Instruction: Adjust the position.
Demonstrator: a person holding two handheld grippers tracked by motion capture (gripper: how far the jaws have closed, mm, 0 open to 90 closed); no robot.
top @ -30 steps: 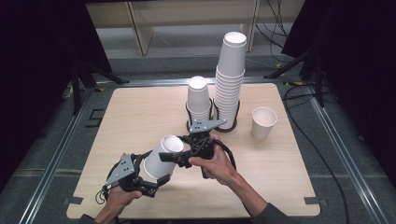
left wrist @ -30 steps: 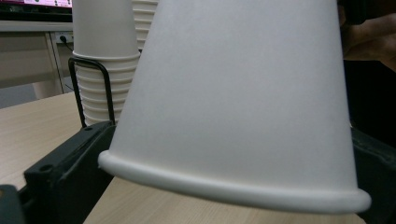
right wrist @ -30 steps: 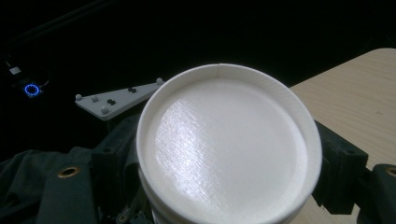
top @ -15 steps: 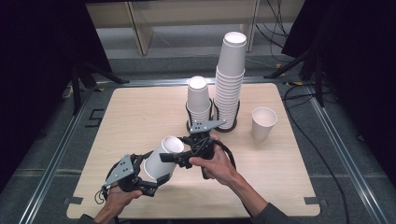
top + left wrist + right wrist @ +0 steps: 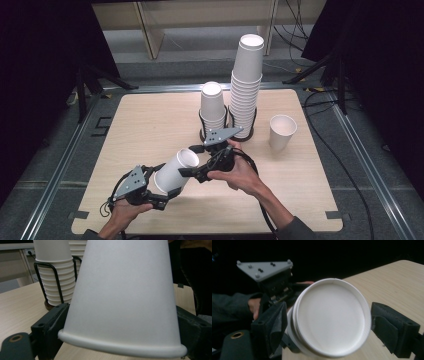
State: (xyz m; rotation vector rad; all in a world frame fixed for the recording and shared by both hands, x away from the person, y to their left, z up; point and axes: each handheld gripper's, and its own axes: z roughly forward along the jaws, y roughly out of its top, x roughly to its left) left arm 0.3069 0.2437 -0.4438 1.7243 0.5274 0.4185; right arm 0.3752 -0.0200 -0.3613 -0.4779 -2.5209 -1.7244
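While nested white paper cups [image 5: 174,171] lie tilted above table [image 5: 140,125], separation looks unfinished: two rims visible in right gripper view, one cup inside other. Left gripper [image 5: 159,196] jaws clamped on cups' base end, cup wall between its fingers [image 5: 48,325]. Right gripper [image 5: 192,161] jaws straddle cups' mouth, rim between its pads [image 5: 272,320]; contact unclear, cannot tell if gripping. Left: pull cups apart. Both hands low, grippers pointing toward each other; cup holder stacks [image 5: 235,100] beyond.
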